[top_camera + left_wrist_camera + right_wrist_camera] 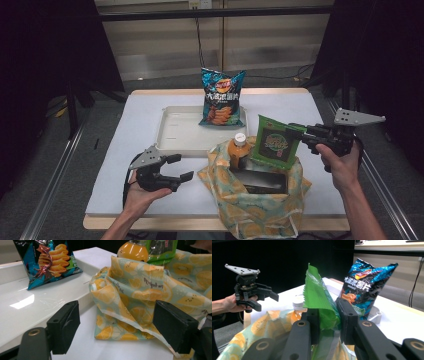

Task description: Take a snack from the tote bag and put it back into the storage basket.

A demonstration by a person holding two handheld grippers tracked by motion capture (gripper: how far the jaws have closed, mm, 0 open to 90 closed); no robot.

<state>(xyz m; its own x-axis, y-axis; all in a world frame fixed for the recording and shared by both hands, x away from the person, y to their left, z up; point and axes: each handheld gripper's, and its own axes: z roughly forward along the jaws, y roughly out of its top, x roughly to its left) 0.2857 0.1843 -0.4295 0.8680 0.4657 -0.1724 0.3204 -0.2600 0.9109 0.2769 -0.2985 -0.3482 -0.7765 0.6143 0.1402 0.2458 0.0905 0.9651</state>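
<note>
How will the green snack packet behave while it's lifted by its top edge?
The green snack packet is probably light and floppy: the right gripper holds it by a thin crimped edge alone. Its glossy film looks slippery, so it may slide between the fingers. It likely swings above the fabric bag.

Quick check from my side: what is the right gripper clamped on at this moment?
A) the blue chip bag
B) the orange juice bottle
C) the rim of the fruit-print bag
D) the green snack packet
D: the right gripper pinches the edge of the green snack packet above the fruit-print bag; the blue chip bag stands apart in the white tray.
</note>
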